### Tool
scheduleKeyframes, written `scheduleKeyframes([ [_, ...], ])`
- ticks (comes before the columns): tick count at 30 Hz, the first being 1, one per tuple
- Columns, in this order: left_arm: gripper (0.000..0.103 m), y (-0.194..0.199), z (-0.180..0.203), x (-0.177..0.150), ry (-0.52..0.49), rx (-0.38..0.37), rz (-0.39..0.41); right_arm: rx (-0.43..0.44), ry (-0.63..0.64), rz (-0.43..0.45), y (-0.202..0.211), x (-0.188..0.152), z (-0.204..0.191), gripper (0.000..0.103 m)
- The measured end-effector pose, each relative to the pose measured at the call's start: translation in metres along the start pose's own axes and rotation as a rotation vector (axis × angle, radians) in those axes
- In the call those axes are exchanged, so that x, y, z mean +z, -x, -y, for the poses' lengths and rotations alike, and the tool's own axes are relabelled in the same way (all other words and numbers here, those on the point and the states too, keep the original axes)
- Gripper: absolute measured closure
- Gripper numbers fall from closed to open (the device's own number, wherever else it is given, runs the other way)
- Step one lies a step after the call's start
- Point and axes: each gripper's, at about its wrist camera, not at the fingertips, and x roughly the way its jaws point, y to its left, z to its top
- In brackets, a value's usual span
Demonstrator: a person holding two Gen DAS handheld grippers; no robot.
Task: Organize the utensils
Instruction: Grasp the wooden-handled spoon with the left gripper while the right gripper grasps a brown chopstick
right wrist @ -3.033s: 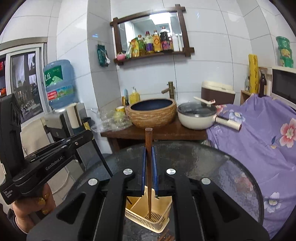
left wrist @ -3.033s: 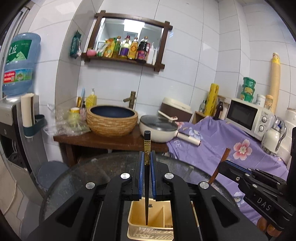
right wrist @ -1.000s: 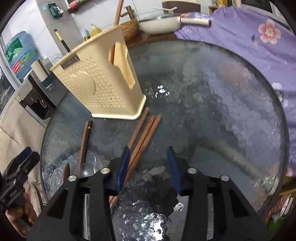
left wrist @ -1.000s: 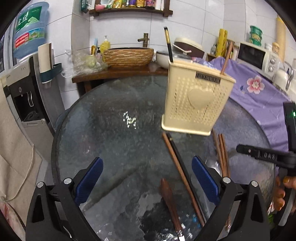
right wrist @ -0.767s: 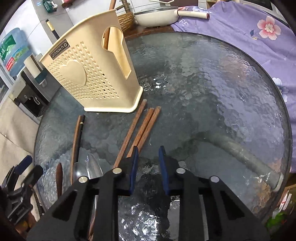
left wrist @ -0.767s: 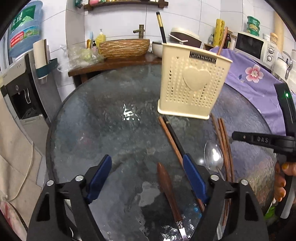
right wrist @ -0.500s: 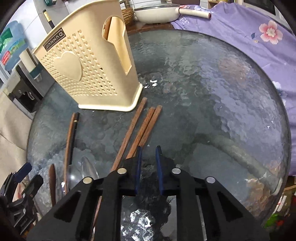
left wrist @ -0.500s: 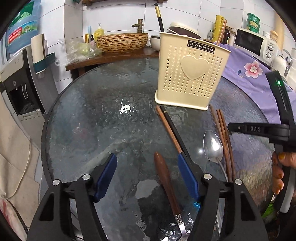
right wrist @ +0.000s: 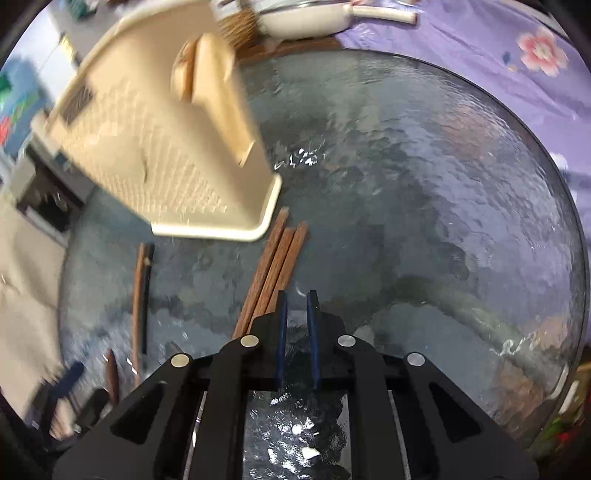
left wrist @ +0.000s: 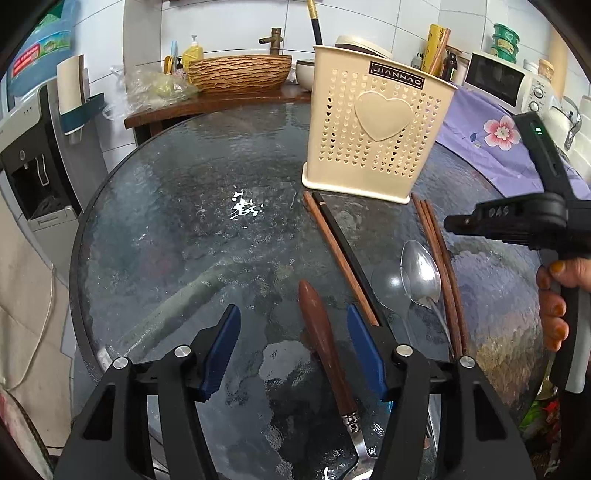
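A cream perforated utensil holder (left wrist: 376,133) (right wrist: 159,147) stands on the round glass table (left wrist: 184,221), with a black and a brown chopstick upright in it. My left gripper (left wrist: 291,317) hangs low over the table. Its jaws are closing around a wooden-handled utensil (left wrist: 321,332) without touching it. A brown and a black chopstick (left wrist: 332,240) lie just right of that handle, then a metal spoon (left wrist: 421,273) and three brown chopsticks (left wrist: 439,258) (right wrist: 275,266). My right gripper (right wrist: 296,295) is shut on nothing, just right of those three chopsticks.
A hand (left wrist: 554,295) holds the right gripper at the table's right edge. Behind the table are a wooden counter with a woven basin (left wrist: 240,72), a pan (right wrist: 306,16), a purple flowered cloth (right wrist: 498,66), a microwave (left wrist: 506,83) and a water dispenser (left wrist: 33,155).
Three seconds ago each gripper held a chopstick over the holder; both chopsticks stand in it now. The left gripper sank toward the table and narrowed around the wooden handle. The right jaws closed.
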Motion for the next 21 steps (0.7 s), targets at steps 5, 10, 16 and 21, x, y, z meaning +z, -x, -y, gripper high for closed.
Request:
scheduleKeyframes([
  [5, 0.044, 0.001, -0.003, 0.002, 0.019, -0.005, 0.008, 0.065, -0.026, -0.035, -0.006, 0.006, 0.002, 0.091],
  [10, 0.044, 0.001, -0.002, 0.002, 0.015, -0.006, 0.006, 0.042, 0.003, -0.046, -0.01, 0.003, -0.007, 0.091],
  [16, 0.044, -0.001, -0.003, -0.001, 0.013, -0.005, -0.004, -0.018, 0.052, -0.045, -0.016, -0.001, -0.024, 0.091],
  [21, 0.044, -0.002, 0.0, -0.005, -0.001, -0.009, -0.019, -0.034, 0.041, -0.054, -0.023, 0.013, -0.02, 0.092],
])
